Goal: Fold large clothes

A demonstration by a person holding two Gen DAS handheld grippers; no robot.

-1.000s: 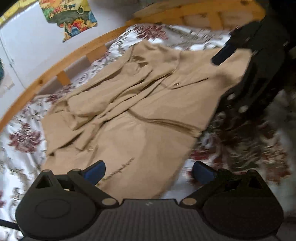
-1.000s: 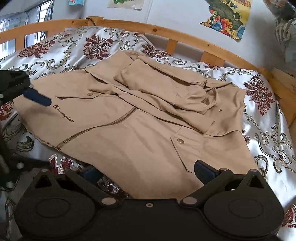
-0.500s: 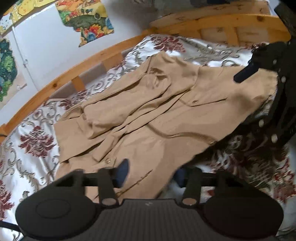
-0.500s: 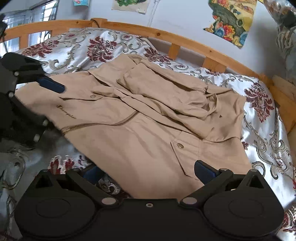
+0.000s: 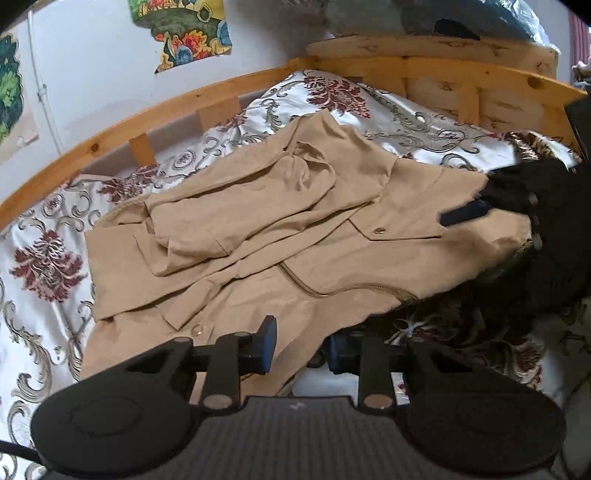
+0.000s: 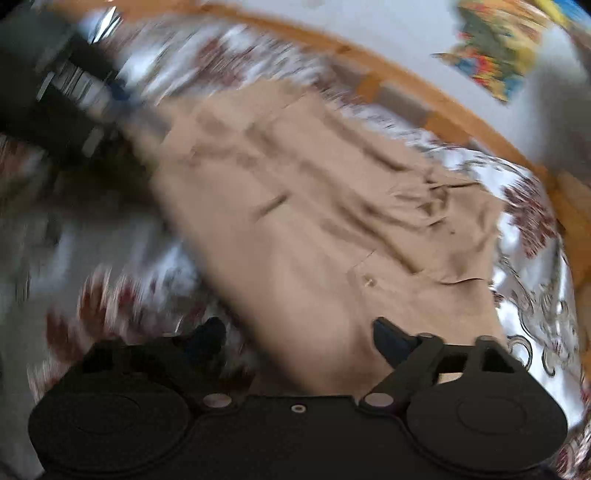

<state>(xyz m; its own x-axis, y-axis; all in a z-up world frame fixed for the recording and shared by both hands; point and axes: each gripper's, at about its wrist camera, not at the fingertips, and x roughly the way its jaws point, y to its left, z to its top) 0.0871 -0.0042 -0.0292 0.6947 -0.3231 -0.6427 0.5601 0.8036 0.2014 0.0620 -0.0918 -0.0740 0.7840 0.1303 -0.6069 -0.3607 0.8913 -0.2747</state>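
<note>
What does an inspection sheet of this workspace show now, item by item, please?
Surface: floral bedspread, wrinkled.
Job's things: tan jacket, spread on the bedspread, creased.
Clutter: nothing seen.
Grippers: left gripper closed on the jacket's near hem; right gripper open, hem between its fingers, view blurred.
Cables: thin line on the wall, cannot tell if it is a cable.
Surroundings: wooden bed frame; colourful posters on the wall.

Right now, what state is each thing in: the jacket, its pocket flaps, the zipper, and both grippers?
Tan jacket: spread on the bed, sleeves folded in, near hem lifted.
Pocket flaps: snapped down.
Zipper: appears closed.
Left gripper: fingers closed on the jacket hem.
Right gripper: fingers apart around the hem; view blurred.
</note>
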